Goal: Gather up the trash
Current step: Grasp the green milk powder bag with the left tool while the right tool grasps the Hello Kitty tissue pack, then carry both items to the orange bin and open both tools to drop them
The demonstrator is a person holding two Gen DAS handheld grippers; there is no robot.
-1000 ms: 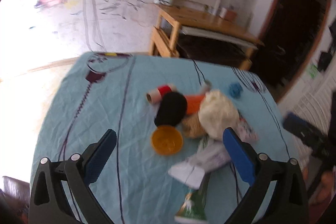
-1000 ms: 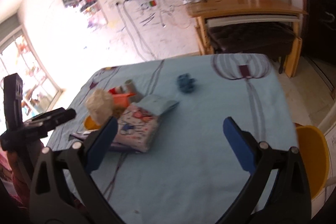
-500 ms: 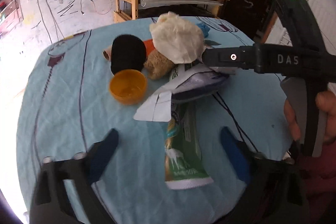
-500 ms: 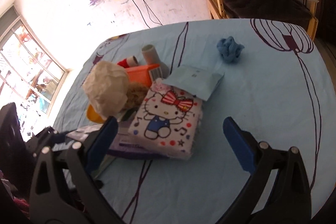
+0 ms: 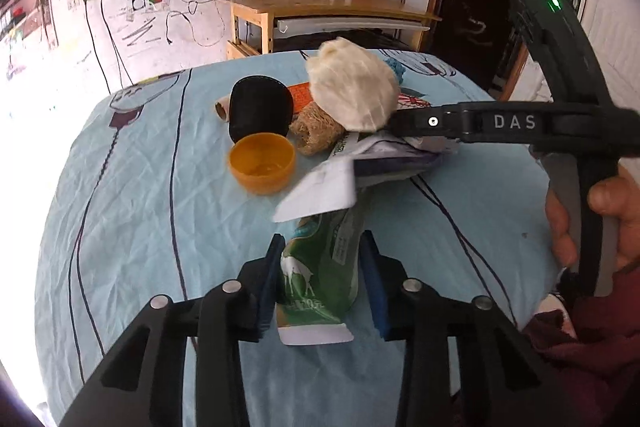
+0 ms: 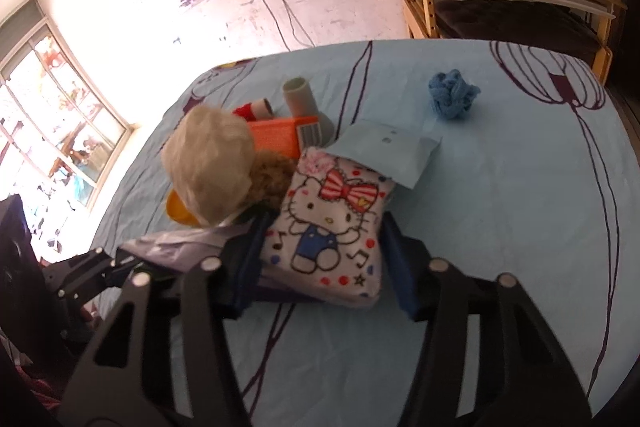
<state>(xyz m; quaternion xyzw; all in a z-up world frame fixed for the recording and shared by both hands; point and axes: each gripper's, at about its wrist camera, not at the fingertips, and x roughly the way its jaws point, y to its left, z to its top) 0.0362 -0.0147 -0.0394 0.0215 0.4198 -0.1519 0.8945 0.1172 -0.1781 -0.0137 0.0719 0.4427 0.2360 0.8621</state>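
Observation:
On the light blue tablecloth (image 5: 132, 203) lies a heap of trash. A green pouch (image 5: 320, 267) lies between the pads of my left gripper (image 5: 322, 259); its jaws are closing and both pads touch the pouch's sides. In the right wrist view my right gripper (image 6: 324, 255) is closing on a Hello Kitty tissue pack (image 6: 332, 223), with its pads against both sides. In the left wrist view the right gripper's black body (image 5: 500, 123) crosses above a white and purple wrapper (image 5: 360, 167), its fingertips hidden.
The heap holds a crumpled paper ball (image 5: 352, 91), a black cylinder (image 5: 260, 107), an orange cup (image 5: 262, 163) and a brown lump (image 5: 316, 131). A blue cloth wad (image 6: 454, 99) lies apart. A wooden desk (image 5: 332, 7) stands behind the table. A hand (image 5: 600, 211) holds the right gripper.
Both grippers came down onto the pile and their jaws narrowed from wide open. The left now flanks the green pouch, the right the Hello Kitty tissue pack.

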